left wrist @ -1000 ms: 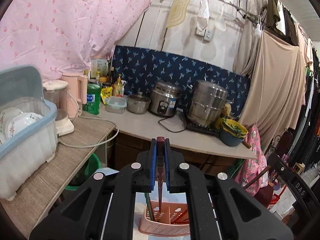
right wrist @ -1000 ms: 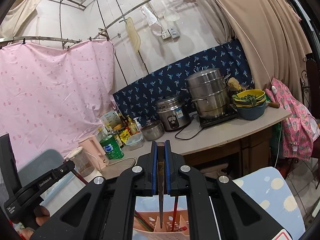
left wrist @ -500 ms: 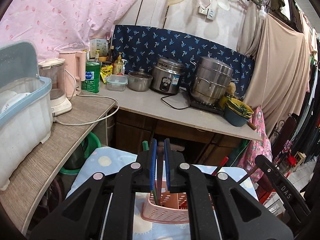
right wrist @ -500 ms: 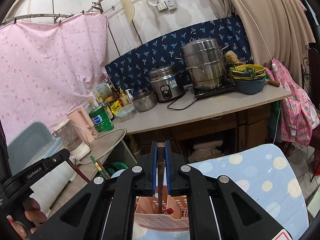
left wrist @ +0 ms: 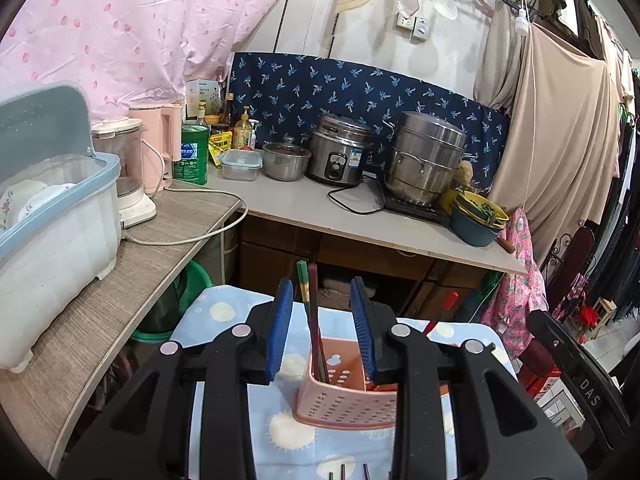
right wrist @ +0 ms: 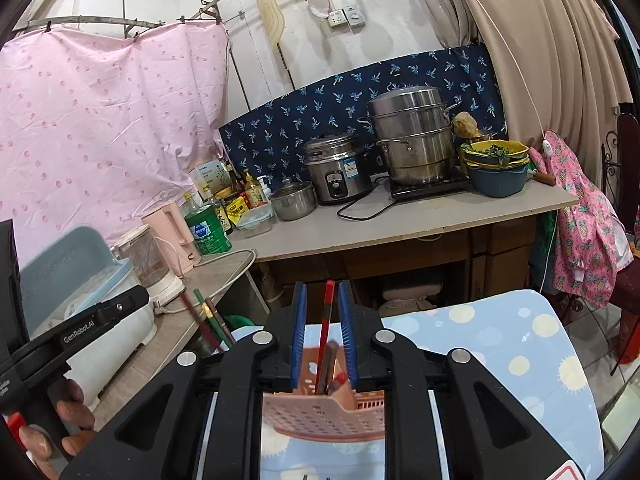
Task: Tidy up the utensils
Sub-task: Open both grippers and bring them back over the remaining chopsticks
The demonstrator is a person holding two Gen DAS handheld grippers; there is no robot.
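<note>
Both grippers are letting go: the left gripper jaws are opening around the dark chopsticks, the right gripper jaws around the red chopstick. All stand in the pink basket at lower centre. Better to open fully, then lift straight up.

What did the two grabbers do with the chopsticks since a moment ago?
Both came down over the pink utensil basket. The left gripper, which was clamped on a dark chopstick, is opening and has let it go into the basket. The right gripper is opening too, its red chopstick standing loose between the pads. The basket, the blue spotted cloth and the counter stayed put.
</note>
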